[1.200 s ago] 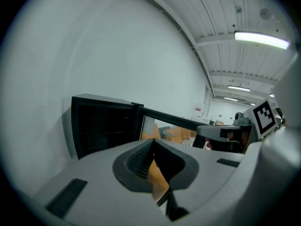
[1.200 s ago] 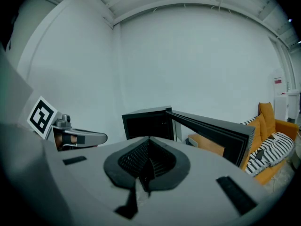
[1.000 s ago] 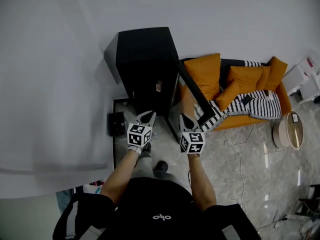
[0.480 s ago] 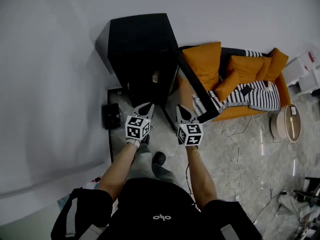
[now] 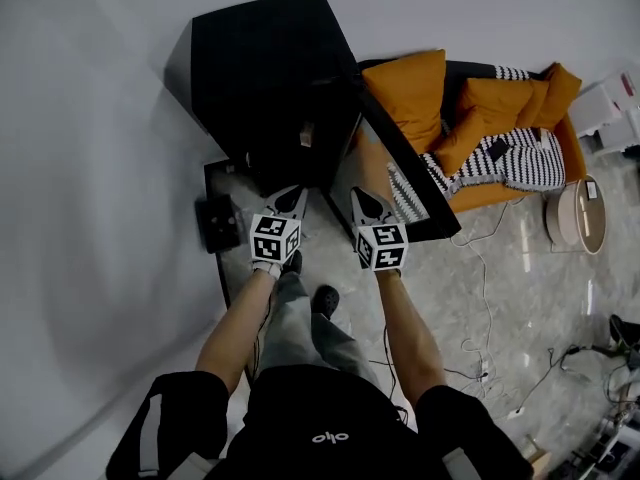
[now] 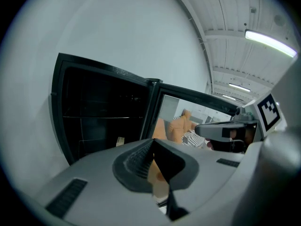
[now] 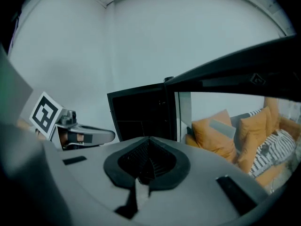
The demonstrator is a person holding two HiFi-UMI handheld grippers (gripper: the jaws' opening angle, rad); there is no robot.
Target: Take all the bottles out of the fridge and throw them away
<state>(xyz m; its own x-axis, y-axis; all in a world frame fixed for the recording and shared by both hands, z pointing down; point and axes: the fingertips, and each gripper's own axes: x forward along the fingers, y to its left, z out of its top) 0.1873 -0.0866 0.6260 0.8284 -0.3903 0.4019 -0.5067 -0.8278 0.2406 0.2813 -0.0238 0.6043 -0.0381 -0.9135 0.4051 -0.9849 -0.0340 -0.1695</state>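
We hold the left gripper and right gripper, jaws together and empty, before the open black fridge at upper centre; its label is unreadable.

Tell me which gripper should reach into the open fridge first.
Left, probably: the left gripper faces the fridge opening, while the right gripper sits close beside the open door. Both are shut, empty.

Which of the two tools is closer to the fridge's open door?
Right. The right tool sits just beside the open door, on its inner side; the left tool is farther off, facing the fridge opening.
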